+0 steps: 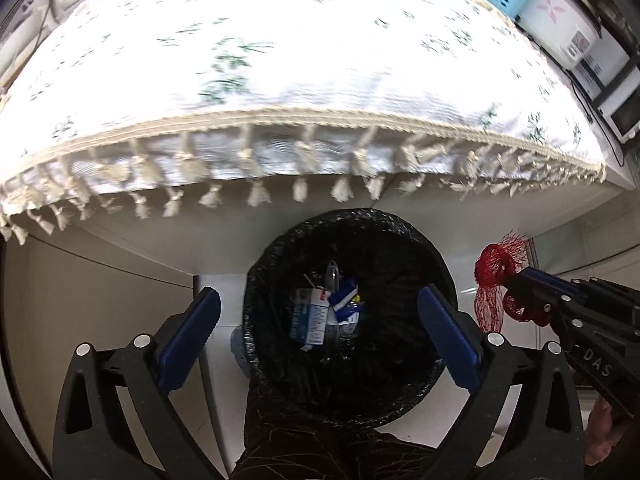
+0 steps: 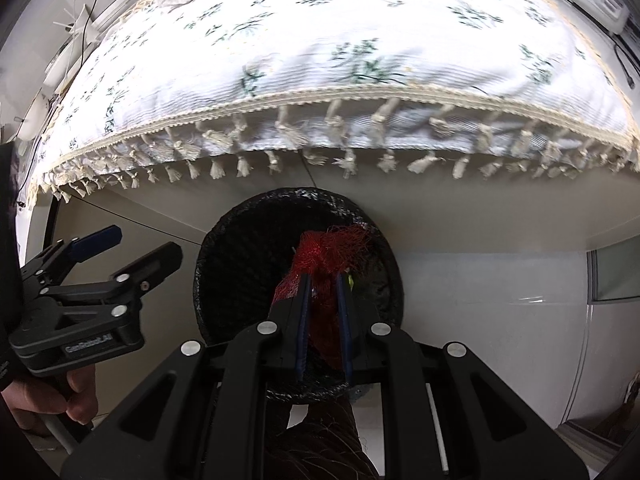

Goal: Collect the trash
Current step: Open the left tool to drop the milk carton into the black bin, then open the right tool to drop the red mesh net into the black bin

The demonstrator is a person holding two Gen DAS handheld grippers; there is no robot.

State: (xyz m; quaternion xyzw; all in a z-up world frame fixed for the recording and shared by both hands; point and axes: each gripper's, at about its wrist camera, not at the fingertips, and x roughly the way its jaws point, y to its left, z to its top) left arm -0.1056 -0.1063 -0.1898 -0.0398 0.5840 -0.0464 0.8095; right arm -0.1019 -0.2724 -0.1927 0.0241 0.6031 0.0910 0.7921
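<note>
- Right tongs (image 2: 323, 308) are clamped on a red mesh net (image 2: 328, 252), held above the bin (image 2: 224, 280).
- Left tongs (image 1: 316, 324) gape wide over the bin, holding nothing.
- The bin stands below the desk (image 1: 280, 60); a carton (image 1: 310, 316) lies inside.

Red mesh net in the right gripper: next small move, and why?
Probably open the right gripper to drop the red mesh net: it is pinched between the pads, apparently over the mouth of the black-lined bin. The left gripper is open, empty.
</note>
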